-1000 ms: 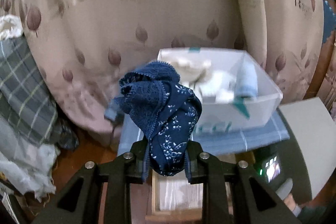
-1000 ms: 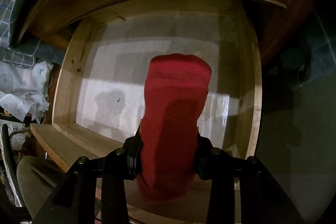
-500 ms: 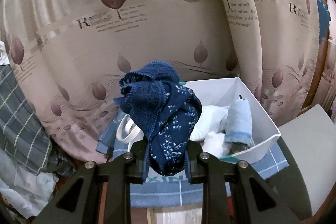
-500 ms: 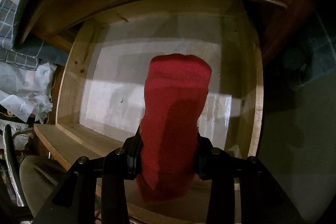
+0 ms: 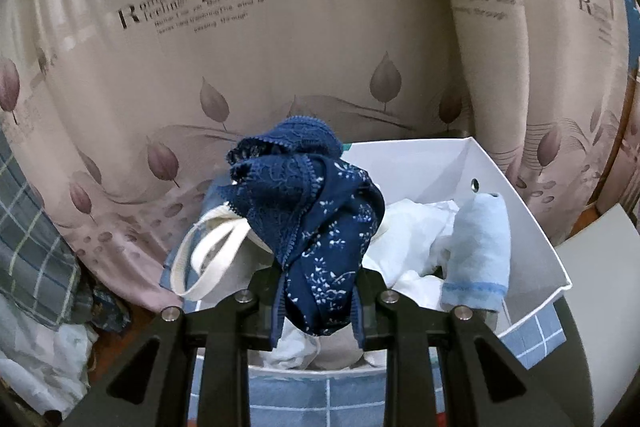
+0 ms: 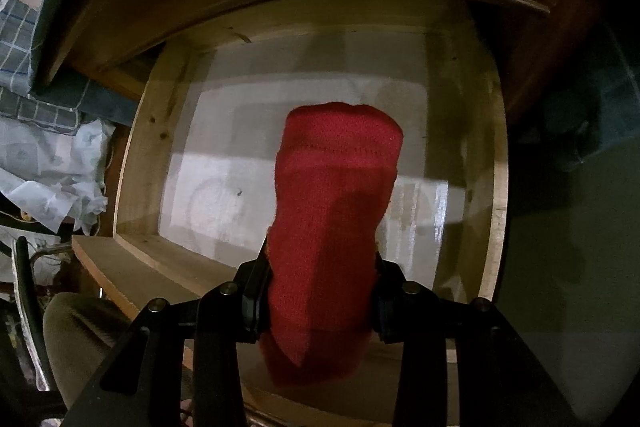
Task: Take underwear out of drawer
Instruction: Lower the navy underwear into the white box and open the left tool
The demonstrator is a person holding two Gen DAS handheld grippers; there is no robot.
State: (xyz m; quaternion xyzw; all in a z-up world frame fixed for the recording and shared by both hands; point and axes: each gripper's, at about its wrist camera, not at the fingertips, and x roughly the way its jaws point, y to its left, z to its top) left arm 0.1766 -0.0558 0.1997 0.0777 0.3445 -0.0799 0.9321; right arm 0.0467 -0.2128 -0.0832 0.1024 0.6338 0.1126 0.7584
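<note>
We had both garments out of the drawer [image 6: 132,163] by this point. Our left hand-held gripper [image 5: 318,301] was pinching a navy underwear [image 5: 316,223], lace bunched at the top and a small white floral print lower down, and it hung right over the white box [image 5: 532,227]. The box sat on a blue checked cloth [image 5: 536,339] in front of a leaf-patterned curtain [image 5: 280,39], and it already held white garments [image 5: 408,239] and a rolled pale blue piece [image 5: 480,251], with a cream band [image 5: 200,259] draped over its near left rim.

Our right hand-held gripper [image 6: 320,301] was clamped on a red underwear [image 6: 332,227], folded into a thick roll, pointing steeply down above the wooden drawer. The drawer's pale bottom looked bare around the red piece, so we judged nothing else remained inside, though the roll hid part of the floor.

We read the step in hand as dropping off the navy piece. The next move called for spreading the left jaws over the box's open middle, clear of the rim, so the cloth fell inside rather than snagging on the cream band. After that the red piece needed carrying across to the same box.
</note>
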